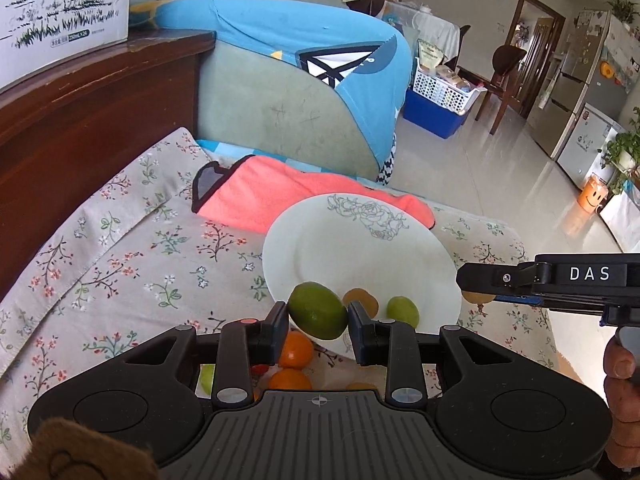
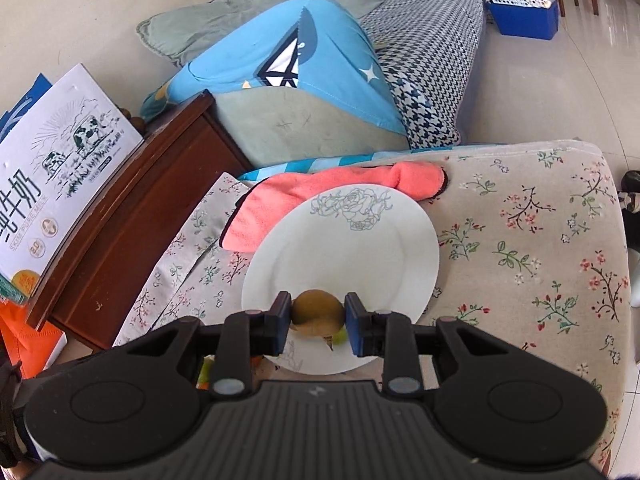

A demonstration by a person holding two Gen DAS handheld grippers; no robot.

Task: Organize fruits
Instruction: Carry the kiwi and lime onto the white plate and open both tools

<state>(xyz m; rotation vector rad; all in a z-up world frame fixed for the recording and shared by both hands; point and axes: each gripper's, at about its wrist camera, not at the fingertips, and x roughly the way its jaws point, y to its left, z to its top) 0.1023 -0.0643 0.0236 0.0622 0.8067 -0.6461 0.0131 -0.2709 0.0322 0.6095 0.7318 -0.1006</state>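
My left hand-held gripper (image 1: 318, 317) — clamped on a lime (image 1: 317, 315); right hand-held gripper (image 2: 317, 314) — clamped on a kiwi (image 2: 317, 312), over the plate (image 2: 360, 248).

Both fisheye views were bright with soft, even daylight. Straight lines bowed strongly toward the rims, with dark vignette corners at 11 and 1 o'clock. The glossy floor (image 1: 480, 168) carried pale window glare at 3 o'clock. Shadows were faint; focus looked mostly sharp.
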